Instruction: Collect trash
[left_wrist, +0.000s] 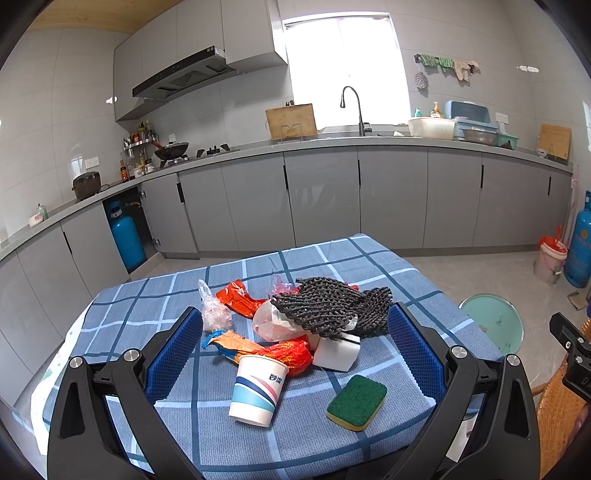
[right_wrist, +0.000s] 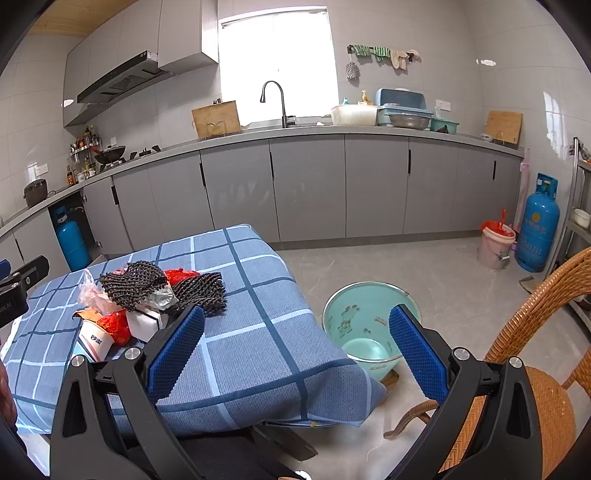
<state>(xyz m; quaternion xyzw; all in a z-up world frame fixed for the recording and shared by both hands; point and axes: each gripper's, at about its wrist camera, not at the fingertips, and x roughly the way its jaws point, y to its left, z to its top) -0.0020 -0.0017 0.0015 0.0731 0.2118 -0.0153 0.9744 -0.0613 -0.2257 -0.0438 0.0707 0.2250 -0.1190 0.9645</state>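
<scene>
We hold the left gripper (left_wrist: 295, 347) spread wide over the blue checked tablecloth (left_wrist: 258, 435), its jaws flanking a heap of crumpled wrappers (left_wrist: 273, 347), a paper cup (left_wrist: 256, 389) and black netting (left_wrist: 328, 306). Our right gripper (right_wrist: 297, 345), equally spread, hangs past the table's right edge above the mint-green plastic bucket (right_wrist: 354, 317) on the floor.

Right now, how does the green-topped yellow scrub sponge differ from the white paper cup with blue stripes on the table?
The green-topped yellow scrub sponge lies flat and apart from the trash pile; the white paper cup with blue stripes leans tilted against the pile's orange wrapper. The sponge is a low solid pad; the cup is a taller hollow cone. Both rest on the blue checked tablecloth between the open left gripper fingers.
</scene>
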